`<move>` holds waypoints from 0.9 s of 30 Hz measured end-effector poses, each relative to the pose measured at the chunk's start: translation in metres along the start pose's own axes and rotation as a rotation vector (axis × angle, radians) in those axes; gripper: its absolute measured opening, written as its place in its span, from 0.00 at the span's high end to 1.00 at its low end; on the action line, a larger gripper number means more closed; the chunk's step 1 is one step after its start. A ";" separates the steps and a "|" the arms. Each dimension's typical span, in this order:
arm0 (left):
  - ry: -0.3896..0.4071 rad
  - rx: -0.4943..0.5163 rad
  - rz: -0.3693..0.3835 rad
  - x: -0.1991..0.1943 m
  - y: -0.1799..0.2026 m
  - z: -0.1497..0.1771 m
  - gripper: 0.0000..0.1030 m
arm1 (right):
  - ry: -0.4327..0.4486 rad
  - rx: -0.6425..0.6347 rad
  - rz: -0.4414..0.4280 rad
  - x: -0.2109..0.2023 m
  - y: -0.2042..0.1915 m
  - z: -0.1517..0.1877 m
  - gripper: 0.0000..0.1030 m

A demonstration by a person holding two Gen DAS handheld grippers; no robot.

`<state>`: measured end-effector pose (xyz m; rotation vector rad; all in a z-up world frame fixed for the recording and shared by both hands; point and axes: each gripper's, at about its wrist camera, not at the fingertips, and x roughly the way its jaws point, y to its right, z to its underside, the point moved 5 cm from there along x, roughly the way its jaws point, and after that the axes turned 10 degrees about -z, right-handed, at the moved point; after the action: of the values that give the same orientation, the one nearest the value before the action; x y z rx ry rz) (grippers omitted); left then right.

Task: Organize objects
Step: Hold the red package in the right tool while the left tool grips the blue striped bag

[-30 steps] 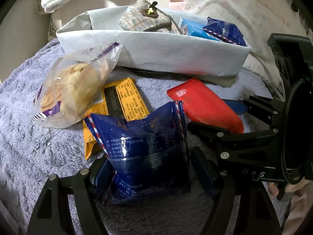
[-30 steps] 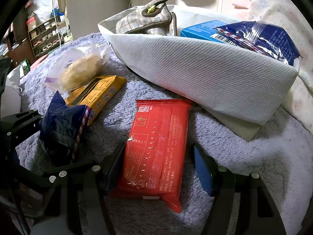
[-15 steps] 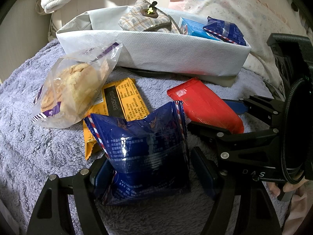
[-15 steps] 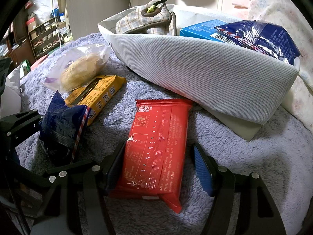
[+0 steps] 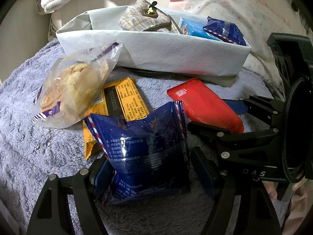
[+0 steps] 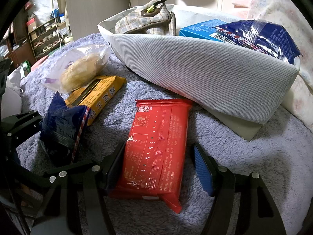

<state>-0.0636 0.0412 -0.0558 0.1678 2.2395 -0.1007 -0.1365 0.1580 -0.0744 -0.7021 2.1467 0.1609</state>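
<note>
The big white fabric box (image 5: pixel 156 56) sits at the back of the fluffy purple blanket (image 5: pixel 29 137). It is where the snacks go, I think. Inside it there is one checked cloth pouch (image 5: pixel 144 21), one light blue box (image 5: pixel 193 29) and one dark blue packet (image 5: pixel 225 30).

Four things lie on the blanket in front of the box: one clear bag of crackers (image 5: pixel 72 90), one yellow packet (image 5: pixel 119 103), one red packet (image 6: pixel 158 146) and one more blue snack bag (image 5: pixel 146 148). So there are two blue bags in all, and one of each other thing.

The step now looks like picking up two snacks at once. The left gripper (image 5: pixel 150 174) is wide apart around the blue snack bag; one pad touches the bag, the other stands just beside it. The right gripper (image 6: pixel 158 166) is also spread around the red packet, with a gap on one side. Neither one squeezes yet.

Next, I think each gripper needs to pinch its packet gently, lift it, and drop it in the white box. The bags are puffy and slippery, so they could slide out
</note>
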 end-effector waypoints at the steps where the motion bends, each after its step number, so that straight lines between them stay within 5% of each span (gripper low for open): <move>1: 0.000 0.000 0.000 0.000 0.000 0.000 0.27 | 0.000 0.000 0.000 0.000 0.000 0.000 0.34; 27: -0.002 0.005 0.001 -0.001 0.001 0.001 0.27 | 0.000 0.000 -0.002 0.004 -0.001 -0.001 0.34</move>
<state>-0.0627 0.0417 -0.0557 0.1716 2.2375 -0.1061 -0.1380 0.1553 -0.0767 -0.7041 2.1462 0.1604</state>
